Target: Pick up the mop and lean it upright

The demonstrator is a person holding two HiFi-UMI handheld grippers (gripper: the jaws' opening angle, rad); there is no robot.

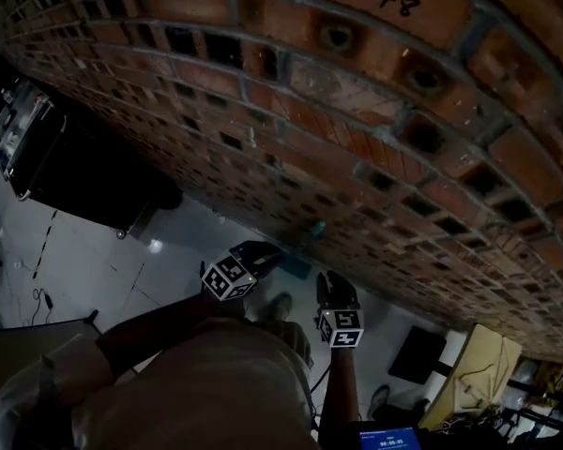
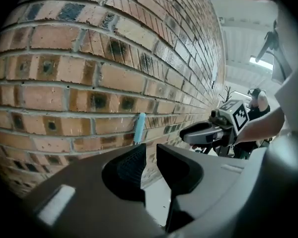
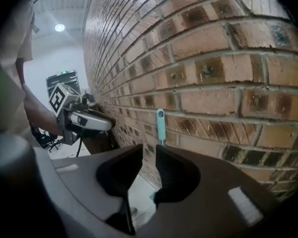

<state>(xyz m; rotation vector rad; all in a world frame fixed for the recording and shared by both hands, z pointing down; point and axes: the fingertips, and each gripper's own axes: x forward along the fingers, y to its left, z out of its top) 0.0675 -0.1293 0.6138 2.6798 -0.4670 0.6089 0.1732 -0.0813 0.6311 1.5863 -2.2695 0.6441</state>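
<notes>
Brick wall (image 1: 263, 111) is seen across the whole background, above a pale floor (image 1: 94, 261). At the left, the left gripper (image 2: 150, 150) is held just short of the wall, its jaws set slightly apart with nothing between them. At centre, the mop handle (image 2: 139, 128) stands upright with its teal tip resting on the bricks, so the lean appears to be made. At the right, the right gripper (image 3: 149, 150) is likewise parted by a narrow gap and empty. Both grippers are judged to be kept near in case the handle slides.
</notes>
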